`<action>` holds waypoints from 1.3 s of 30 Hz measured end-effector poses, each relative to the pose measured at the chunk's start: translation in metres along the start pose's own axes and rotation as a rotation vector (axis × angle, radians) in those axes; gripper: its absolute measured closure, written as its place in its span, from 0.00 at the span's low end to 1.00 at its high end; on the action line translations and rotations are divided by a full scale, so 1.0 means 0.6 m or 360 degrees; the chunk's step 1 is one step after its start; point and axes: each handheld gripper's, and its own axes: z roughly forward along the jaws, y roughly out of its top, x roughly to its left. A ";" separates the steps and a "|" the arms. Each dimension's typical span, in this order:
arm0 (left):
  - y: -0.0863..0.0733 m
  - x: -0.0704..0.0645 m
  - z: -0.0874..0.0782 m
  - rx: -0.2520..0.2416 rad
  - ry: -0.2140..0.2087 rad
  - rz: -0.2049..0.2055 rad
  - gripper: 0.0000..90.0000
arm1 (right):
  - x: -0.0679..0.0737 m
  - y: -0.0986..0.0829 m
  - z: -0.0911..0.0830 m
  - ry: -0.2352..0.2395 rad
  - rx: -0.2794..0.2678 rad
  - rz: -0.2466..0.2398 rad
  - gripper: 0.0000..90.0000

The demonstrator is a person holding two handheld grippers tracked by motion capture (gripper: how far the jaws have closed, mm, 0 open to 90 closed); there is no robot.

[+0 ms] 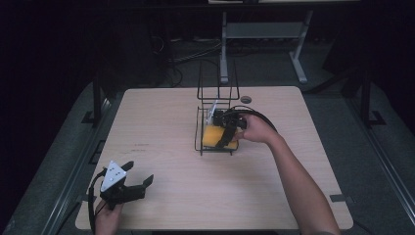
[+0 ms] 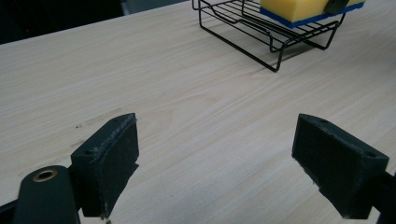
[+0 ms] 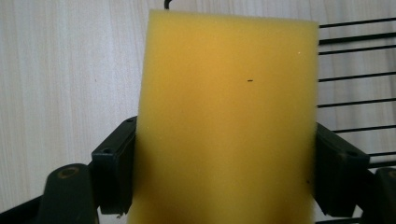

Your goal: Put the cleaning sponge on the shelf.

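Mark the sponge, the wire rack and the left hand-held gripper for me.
sponge (image 3: 224,116), right gripper view, middle of its yellow face.
wire rack (image 2: 243,37), left gripper view, near rim wires of its tray.
left hand-held gripper (image 1: 139,174), high view, midway between its open fingertips.

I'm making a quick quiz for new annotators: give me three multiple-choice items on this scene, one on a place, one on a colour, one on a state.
1. Where is the sponge?
A. in the wire rack
B. on the floor
C. under the left gripper

2. What colour is the sponge's underside layer?
A. red
B. blue
C. white

3. How is the left gripper?
A. shut on the sponge
B. shut on nothing
C. open, holding nothing

Answers: 1 A, the sponge lies on the rack's wires, with the right gripper at its sides. 2 B, the left gripper view shows a blue band under the yellow. 3 C, its fingers stand wide apart over bare table.
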 end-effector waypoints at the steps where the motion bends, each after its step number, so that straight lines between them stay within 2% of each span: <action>1: 0.000 -0.001 0.000 0.0001 0.0001 0.0001 0.16 | -0.005 0.004 0.003 0.0001 0.0007 -0.0003 0.25; 5: 0.000 -0.001 0.000 0.0000 0.0002 0.0005 0.16 | -0.015 0.008 0.003 0.0021 -0.0041 0.0021 0.25; 10: 0.000 -0.002 0.000 0.0001 0.0002 0.0003 0.16 | -0.023 0.013 0.006 0.0009 0.0001 0.0009 0.25; 14: 0.000 -0.001 -0.001 0.0000 0.0002 0.0007 0.16 | -0.033 0.018 0.009 0.0020 -0.0017 0.0014 0.25; 25: 0.000 -0.001 -0.001 -0.0001 0.0000 0.0005 0.16 | -0.039 0.017 0.026 0.0046 -0.0020 0.0037 0.25; 39: -0.001 0.000 0.000 0.0002 -0.0001 0.0001 0.16 | -0.048 0.010 0.034 0.0064 -0.0033 0.0086 0.24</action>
